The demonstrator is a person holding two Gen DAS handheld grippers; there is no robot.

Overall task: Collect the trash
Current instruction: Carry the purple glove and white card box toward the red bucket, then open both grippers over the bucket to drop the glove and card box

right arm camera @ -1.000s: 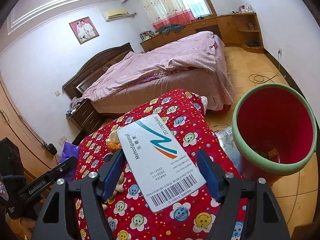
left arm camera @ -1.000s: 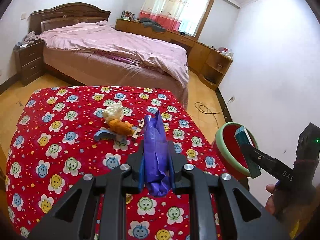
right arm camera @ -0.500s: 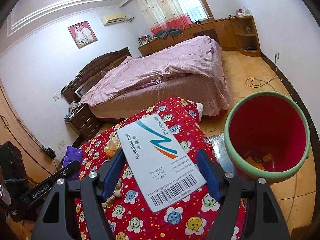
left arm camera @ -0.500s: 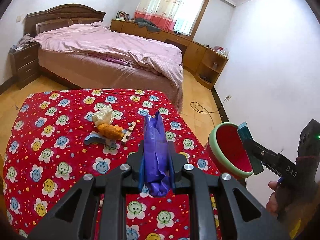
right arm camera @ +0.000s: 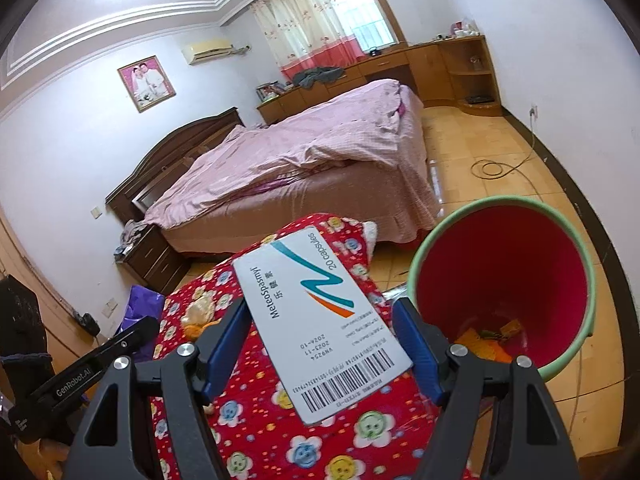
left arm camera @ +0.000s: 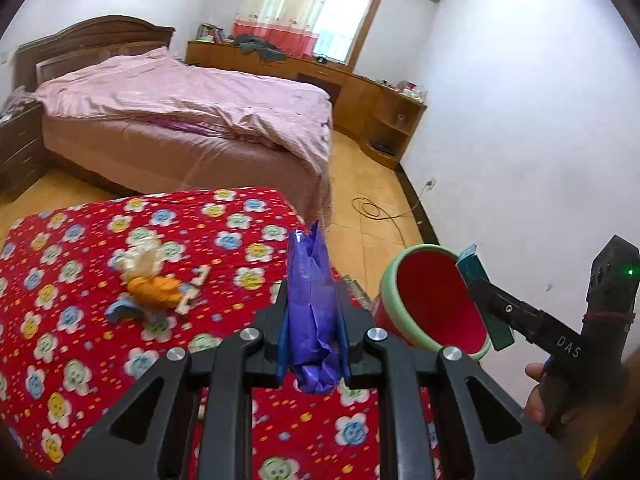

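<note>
My left gripper (left arm camera: 312, 312) is shut on a crumpled purple plastic bag (left arm camera: 312, 304), held above the red flowered cloth (left arm camera: 100, 360). My right gripper (right arm camera: 322, 344) is shut on a white medicine box (right arm camera: 320, 328) printed "20 capsules", gripped across its width. The red bin with a green rim (right arm camera: 504, 280) stands on the floor just right of the cloth, with some scraps at its bottom. In the left wrist view the bin (left arm camera: 432, 304) lies right of my fingers, with the box (left arm camera: 480, 292) at its far rim. More trash (left arm camera: 152, 288), orange and white pieces, lies on the cloth.
A bed with a pink cover (left arm camera: 192, 104) fills the back of the room. Wooden cabinets (left arm camera: 360, 96) run under the window. A cable (left arm camera: 376, 212) lies coiled on the tiled floor near the white wall. A nightstand (right arm camera: 152, 256) stands beside the bed.
Both grippers have moved right toward the bin with their loads. The bin has grown larger and nearer in both views; the loose trash on the cloth has slid left.
</note>
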